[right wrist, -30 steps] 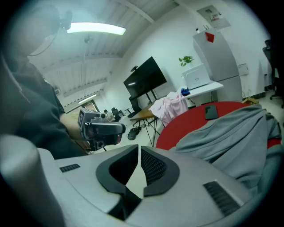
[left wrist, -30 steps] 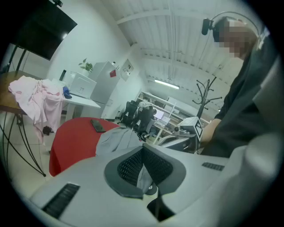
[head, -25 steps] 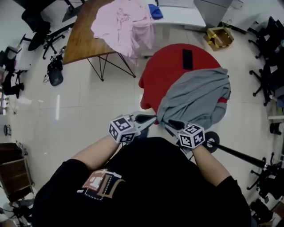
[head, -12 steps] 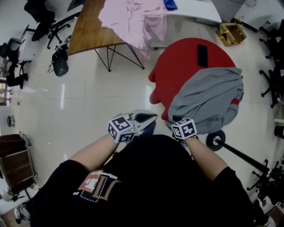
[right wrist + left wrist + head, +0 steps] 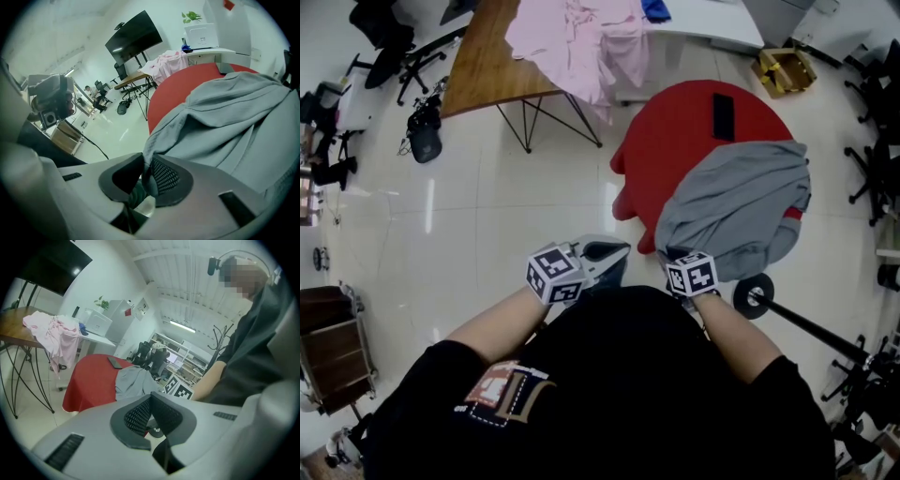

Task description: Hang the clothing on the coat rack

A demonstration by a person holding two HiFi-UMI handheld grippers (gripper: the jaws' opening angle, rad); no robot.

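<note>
1. Nearest, a person in a black top (image 5: 609,394) holds both tongs out at the near edge of the red counter (image 5: 675,150).
2. The left tongs (image 5: 614,249) (image 5: 150,395) are empty, their pads together at the tips, over the floor just left of the red counter.
3. The right tongs (image 5: 671,256) (image 5: 146,169) are closing on the near hem of the grey garment (image 5: 736,211) (image 5: 234,117), and a fold of its cloth is pinched between the pads.
4. Just right of them, a black pole with a round disc (image 5: 754,295) at its end slants off to the right.
5. The grey garment lies crumpled on the near right part of the red counter and hangs over its edge.
6. Farther along the red top lies a flat black object (image 5: 724,116).
7. Farthest, to the left, a pink garment (image 5: 581,42) drapes over the edge of a wooden counter (image 5: 483,66).
</note>
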